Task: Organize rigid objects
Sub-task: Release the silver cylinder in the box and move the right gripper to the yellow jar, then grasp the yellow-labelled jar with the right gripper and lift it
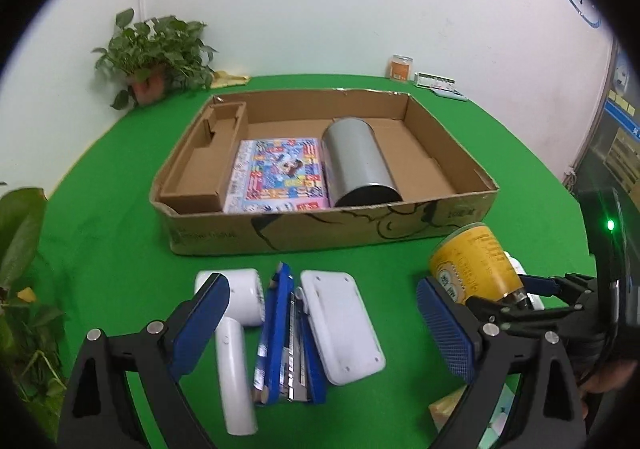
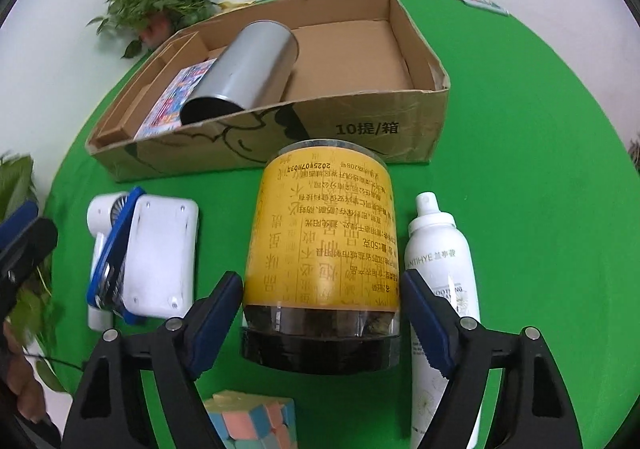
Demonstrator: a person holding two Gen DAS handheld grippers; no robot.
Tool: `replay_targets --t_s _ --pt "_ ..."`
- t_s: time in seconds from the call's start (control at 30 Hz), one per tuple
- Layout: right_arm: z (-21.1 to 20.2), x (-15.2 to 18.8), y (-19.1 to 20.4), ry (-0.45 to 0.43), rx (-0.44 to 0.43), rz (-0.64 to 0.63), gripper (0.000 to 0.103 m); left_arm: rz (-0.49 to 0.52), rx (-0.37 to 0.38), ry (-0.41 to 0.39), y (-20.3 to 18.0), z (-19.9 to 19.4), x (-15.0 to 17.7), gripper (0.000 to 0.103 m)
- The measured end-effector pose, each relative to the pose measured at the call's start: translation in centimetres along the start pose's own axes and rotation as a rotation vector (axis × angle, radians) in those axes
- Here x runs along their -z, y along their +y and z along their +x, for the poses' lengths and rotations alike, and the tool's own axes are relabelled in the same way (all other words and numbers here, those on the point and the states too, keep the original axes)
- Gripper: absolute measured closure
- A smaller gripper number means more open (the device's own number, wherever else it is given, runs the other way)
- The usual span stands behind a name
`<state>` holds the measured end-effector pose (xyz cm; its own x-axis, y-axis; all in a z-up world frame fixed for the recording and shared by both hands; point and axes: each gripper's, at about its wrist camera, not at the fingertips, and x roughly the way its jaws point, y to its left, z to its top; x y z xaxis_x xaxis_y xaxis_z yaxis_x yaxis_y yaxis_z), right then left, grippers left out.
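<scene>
While the cardboard box [image 1: 280, 237] stands on the green table [image 1: 500, 153], two things lie inside it: a colourful flat box [image 1: 276, 175] and, just beside it on its right, a grey metal cylinder [image 1: 360, 165] lying on its side.

In front of the box, the left gripper [image 1: 320, 321] hangs above a small group of things with its jaws wide apart and nothing between the pads. Below it lie a white handheld device [image 1: 236, 325], a blue stapler-like tool [image 1: 286, 337] and a white flat device [image 1: 344, 325], side by side and touching each other.

More to the right, the right gripper [image 2: 322, 313] has its jaws on both sides of a yellow-labelled jar [image 2: 324, 249] with a black lid, which points toward the camera. In the right wrist view a thin gap shows between each pad and the jar, so I cannot tell if the jar is really clamped. In the left wrist view the jar looks tilted, with its bottom raised.

Just beside the jar on its right lies a white spray bottle [image 2: 440, 269] on the table. A puzzle cube [image 2: 256, 421] in pastel colours sits near the lower edge of the right wrist view, under the gripper.
</scene>
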<state>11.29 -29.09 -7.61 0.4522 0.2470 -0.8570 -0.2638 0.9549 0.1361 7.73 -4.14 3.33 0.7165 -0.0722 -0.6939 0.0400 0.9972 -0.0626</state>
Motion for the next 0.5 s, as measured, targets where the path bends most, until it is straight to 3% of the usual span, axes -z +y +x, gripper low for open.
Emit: replay_targets --t_s 0.13,0.2,0.23,0.3,0.33,0.4,0.47,0.5 --pt "-1.0 1.5 0.6 -0.002 0.049 -0.079 0.024 -0.022 0.105 0.056 -0.4 0.7 0.4 0.008" --pt "-1.4 2.2 1.1 -0.009 0.082 -0.104 0.024 -0.043 0.203 0.109 -0.7 1.6 0.5 0.008" --pt "-1.8 2.3 1.4 -0.010 0.095 -0.108 0.023 -0.068 0.288 0.152 -0.9 2.4 0.5 0.008" --pt "-2.1 2.6 2.2 0.004 0.069 -0.127 0.020 -0.114 0.419 0.216 -1.2 3.7 0.5 0.008" --pt "-2.5 2.7 2.5 0.007 -0.005 -0.129 0.015 -0.166 0.535 0.249 -1.1 4.5 0.6 0.008" --pt "-3.9 2.7 1.6 -0.007 -0.248 -0.063 0.011 -0.224 0.651 0.304 -1.2 5.7 0.7 0.008" --pt "-4.3 2.5 -0.2 -0.006 -0.390 0.029 0.011 -0.238 0.688 0.347 -1.6 6.8 0.8 0.008" --pt "-4.2 2.4 -0.9 0.000 -0.396 0.057 0.011 -0.232 0.680 0.358 -1.8 7.2 0.8 0.008"
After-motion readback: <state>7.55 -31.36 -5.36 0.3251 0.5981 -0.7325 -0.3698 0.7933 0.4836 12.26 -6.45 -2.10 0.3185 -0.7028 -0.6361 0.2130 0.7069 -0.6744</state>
